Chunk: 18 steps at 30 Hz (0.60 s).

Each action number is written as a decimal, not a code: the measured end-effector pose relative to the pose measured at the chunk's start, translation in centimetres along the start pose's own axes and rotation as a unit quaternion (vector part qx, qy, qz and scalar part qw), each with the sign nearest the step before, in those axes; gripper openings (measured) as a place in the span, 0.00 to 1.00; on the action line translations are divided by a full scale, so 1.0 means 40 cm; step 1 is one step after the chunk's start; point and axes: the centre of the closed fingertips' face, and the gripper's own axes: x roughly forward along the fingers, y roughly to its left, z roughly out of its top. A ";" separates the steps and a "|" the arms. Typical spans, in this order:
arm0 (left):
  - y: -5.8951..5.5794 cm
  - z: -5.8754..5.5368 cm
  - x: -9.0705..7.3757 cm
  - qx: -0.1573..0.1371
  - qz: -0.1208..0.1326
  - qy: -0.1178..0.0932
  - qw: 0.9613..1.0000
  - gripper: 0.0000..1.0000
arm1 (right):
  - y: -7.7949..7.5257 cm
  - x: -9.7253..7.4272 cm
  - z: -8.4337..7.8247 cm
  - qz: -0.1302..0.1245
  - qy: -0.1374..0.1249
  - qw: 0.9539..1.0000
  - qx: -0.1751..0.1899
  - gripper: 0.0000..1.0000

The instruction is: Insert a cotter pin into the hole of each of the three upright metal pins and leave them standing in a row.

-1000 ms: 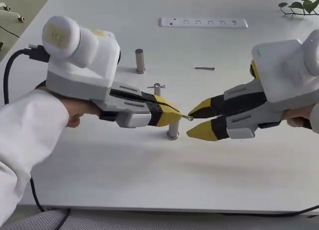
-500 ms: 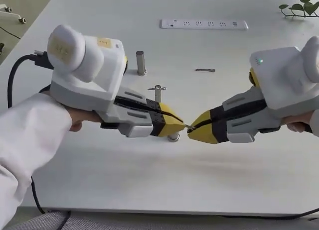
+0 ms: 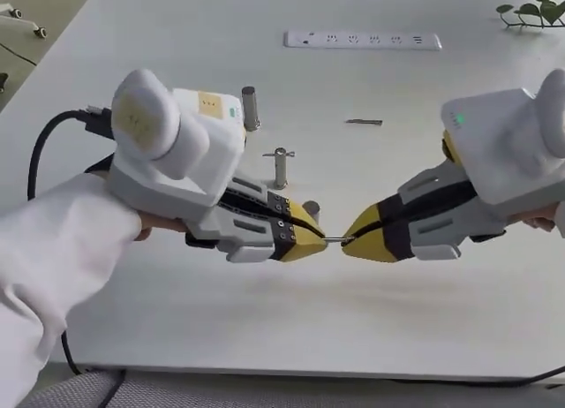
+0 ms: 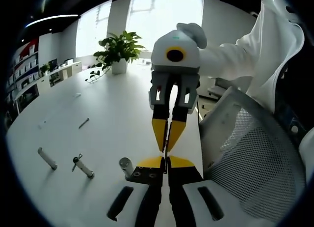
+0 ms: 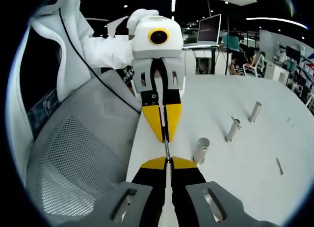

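Right hand-held gripper (image 3: 355,240) had its jaws spread a second ago, now they're pinched together. It meets the left hand-held gripper (image 3: 309,238) tip to tip above the counter (image 3: 265,320), toward its near edge, and both are clamped on the same cotter pin (image 3: 335,240), one at each end. Nearest metal pin (image 3: 311,208) stands just behind the left one's tips, partly hidden. Middle metal pin (image 3: 281,168) has a second cotter pin (image 3: 278,153) through its top. Far metal pin (image 3: 251,108) stands bare. Spare cotter pin (image 3: 364,122) lies flat further back, and a power strip (image 3: 362,41) sits by the far edge.
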 end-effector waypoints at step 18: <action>0.139 -0.050 0.015 -0.051 0.147 -0.038 0.987 0.38 | -0.133 -0.051 -0.069 -0.095 0.035 0.994 0.032 0.00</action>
